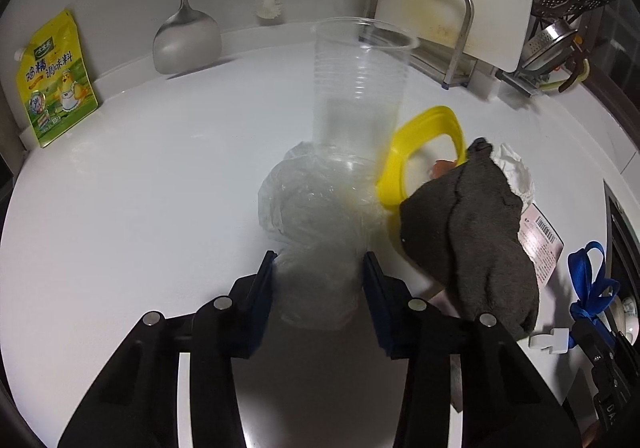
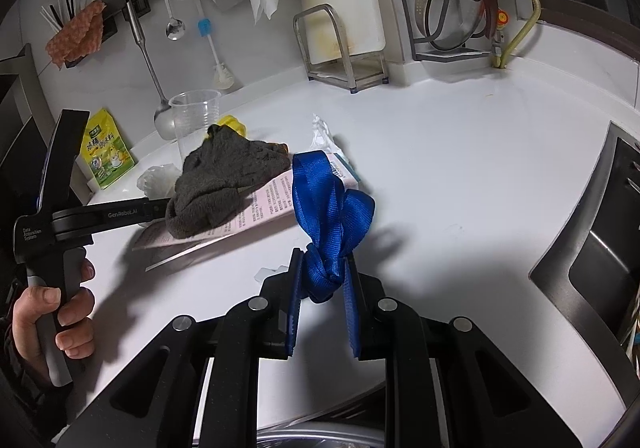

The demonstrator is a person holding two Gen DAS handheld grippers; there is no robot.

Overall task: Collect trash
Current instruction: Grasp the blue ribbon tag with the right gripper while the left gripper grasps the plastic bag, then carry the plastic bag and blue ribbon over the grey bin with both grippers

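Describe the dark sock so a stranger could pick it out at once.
On the white countertop, look in front of the tall clear plastic cup. There a pink printed leaflet lies flat, and the dark grey sock is crumpled on top of it. It is the only dark, fuzzy fabric item; its neighbours are clear plastic, yellow plastic or paper.

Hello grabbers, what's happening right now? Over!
Left gripper closed on clear bag. Right gripper clamped on blue ribbon. Cup upright just past the bag; grey cloth beside it, on leaflet.
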